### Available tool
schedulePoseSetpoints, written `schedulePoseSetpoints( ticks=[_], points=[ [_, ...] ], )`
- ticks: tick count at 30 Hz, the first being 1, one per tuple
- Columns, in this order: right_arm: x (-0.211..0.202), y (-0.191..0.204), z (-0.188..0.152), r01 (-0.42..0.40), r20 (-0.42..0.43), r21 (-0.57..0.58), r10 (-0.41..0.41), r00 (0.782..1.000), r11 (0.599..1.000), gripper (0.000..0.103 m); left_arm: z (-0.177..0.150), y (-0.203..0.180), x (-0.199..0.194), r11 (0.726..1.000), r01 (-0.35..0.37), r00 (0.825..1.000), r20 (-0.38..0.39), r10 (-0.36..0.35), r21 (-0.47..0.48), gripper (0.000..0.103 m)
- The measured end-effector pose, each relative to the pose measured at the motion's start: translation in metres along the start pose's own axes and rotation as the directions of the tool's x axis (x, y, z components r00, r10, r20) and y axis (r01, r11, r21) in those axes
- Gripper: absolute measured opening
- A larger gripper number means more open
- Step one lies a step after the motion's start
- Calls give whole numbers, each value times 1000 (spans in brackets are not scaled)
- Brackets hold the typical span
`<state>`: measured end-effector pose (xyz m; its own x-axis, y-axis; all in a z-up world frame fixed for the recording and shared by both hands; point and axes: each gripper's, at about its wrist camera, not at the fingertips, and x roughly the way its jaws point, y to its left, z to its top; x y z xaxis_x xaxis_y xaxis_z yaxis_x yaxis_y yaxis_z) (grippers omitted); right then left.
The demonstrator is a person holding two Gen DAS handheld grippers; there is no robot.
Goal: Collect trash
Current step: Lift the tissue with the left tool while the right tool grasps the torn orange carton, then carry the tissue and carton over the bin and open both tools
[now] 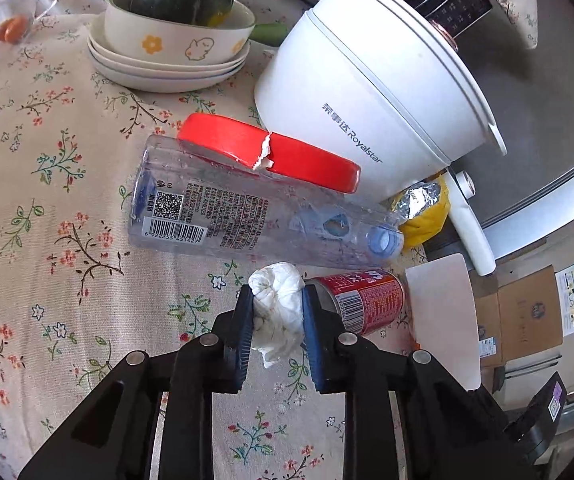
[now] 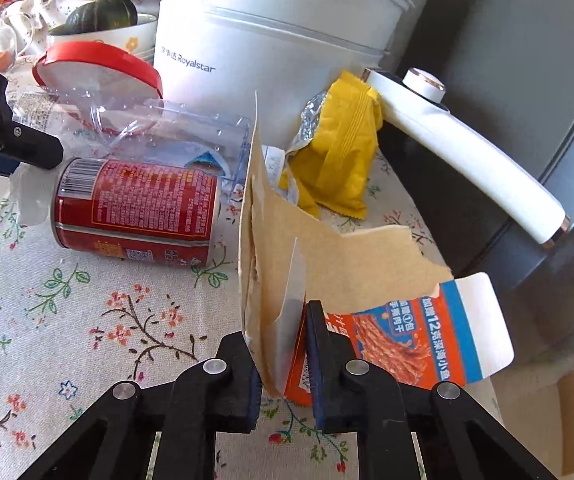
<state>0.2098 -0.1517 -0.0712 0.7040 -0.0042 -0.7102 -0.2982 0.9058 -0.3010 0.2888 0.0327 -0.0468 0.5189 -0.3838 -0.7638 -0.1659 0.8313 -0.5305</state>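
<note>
My left gripper [image 1: 278, 304] is shut on a crumpled white tissue [image 1: 277, 312] just above the floral tablecloth. Next to it lies a red can [image 1: 361, 300] on its side, and behind it a clear plastic bottle [image 1: 247, 212] and a torn red lid [image 1: 271, 152]. My right gripper [image 2: 279, 328] is shut on a torn cardboard snack box [image 2: 347, 280], brown inside and orange-blue outside. The right wrist view also shows the red can [image 2: 139, 212], the bottle [image 2: 175, 136], a yellow foil wrapper [image 2: 339, 148] and the left gripper [image 2: 15, 148] with the tissue.
A white Royalstar electric pot [image 1: 367, 92] with a long handle [image 2: 467, 152] stands behind the trash. Stacked plates and a bowl holding a green squash [image 1: 175, 4] sit at the far left. The table edge is at the right, with cardboard boxes [image 1: 527, 312] on the floor below.
</note>
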Motion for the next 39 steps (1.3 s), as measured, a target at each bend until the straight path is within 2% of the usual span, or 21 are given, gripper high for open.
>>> schedulePoseSetpoints(
  ticks=[10, 13, 16, 23, 27, 31, 36, 39],
  points=[
    [-68, -27, -11, -66, 15, 155, 64, 998, 986, 11, -20, 2, -34, 998, 60, 998, -20, -60, -2, 24],
    [-87, -30, -11, -76, 23, 180, 73, 997, 981, 11, -31, -6, -48, 995, 100, 994, -35, -99, 24, 24],
    [-107, -34, -14, -86, 33, 203, 81, 996, 975, 11, -46, -24, -64, 986, 137, 990, -54, -132, 97, 24],
    [-165, -45, -30, -104, 79, 251, 87, 993, 962, 11, -91, -71, -87, 929, 265, 962, -141, -235, 258, 25],
    [-198, -49, -52, -119, 78, 292, 100, 992, 949, 11, -129, -96, -87, 890, 321, 939, -227, -257, 324, 25],
    [-218, -49, -81, -127, 52, 332, 116, 992, 935, 11, -167, -113, -82, 857, 348, 924, -291, -246, 381, 25],
    [-216, -45, -115, -107, -26, 348, 124, 992, 932, 11, -194, -122, -72, 844, 363, 910, -345, -229, 396, 25],
    [-215, -41, -123, -80, -60, 311, 103, 993, 947, 11, -196, -121, -72, 845, 362, 911, -342, -231, 394, 25]
  ],
)
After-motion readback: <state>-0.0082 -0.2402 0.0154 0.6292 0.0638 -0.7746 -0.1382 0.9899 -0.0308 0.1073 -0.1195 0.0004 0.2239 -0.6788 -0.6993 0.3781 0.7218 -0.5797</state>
